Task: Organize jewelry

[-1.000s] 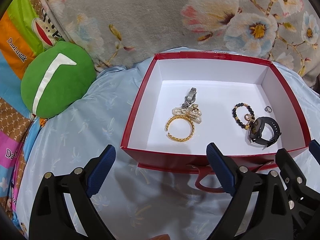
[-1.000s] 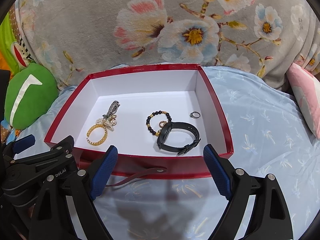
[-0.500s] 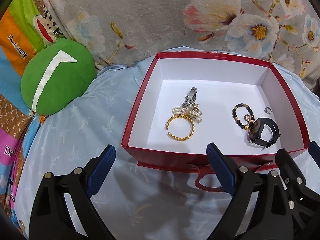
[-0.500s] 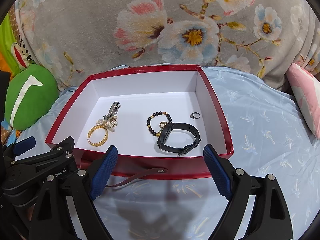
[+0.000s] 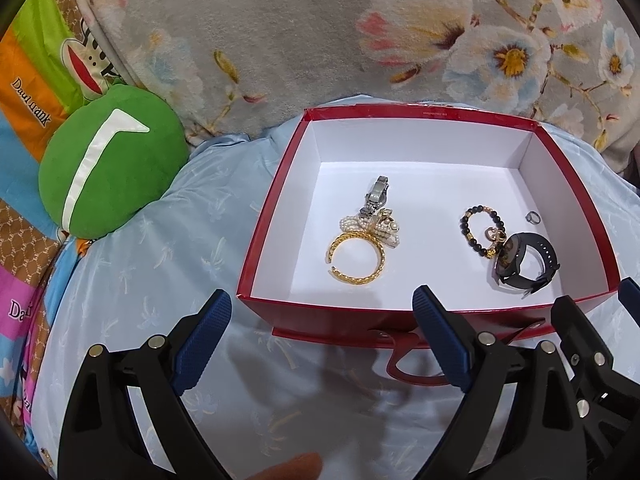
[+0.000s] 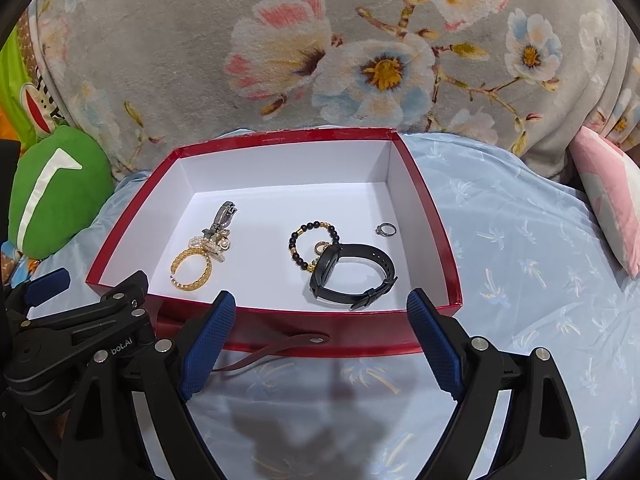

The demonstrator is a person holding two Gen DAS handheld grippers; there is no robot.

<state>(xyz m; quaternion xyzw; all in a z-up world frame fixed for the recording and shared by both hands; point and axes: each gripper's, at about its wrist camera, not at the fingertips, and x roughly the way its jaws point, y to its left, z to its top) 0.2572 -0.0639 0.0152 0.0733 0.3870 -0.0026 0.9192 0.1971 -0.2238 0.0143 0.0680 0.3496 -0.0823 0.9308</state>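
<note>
Inside one red box [image 6: 436,224] lie two watches, three bracelets, one ring; both grippers' fingers [image 5: 202,330] gape empty.

Light blue sheet [image 6: 520,272] with pale palm print covers bed, wrinkled across near side. Grey plush blanket [image 6: 280,40] with large pink, white and blue flowers bunched along far edge of bed. Green round cushion [image 5: 108,168] with white angled stripe at far left corner, resting on blue sheet, touching grey blanket. Multicoloured cartoon-print fabric [image 5: 24,92] with lettering along left edge. Pink pillow [image 6: 612,196] at right edge, beside grey blanket.
</note>
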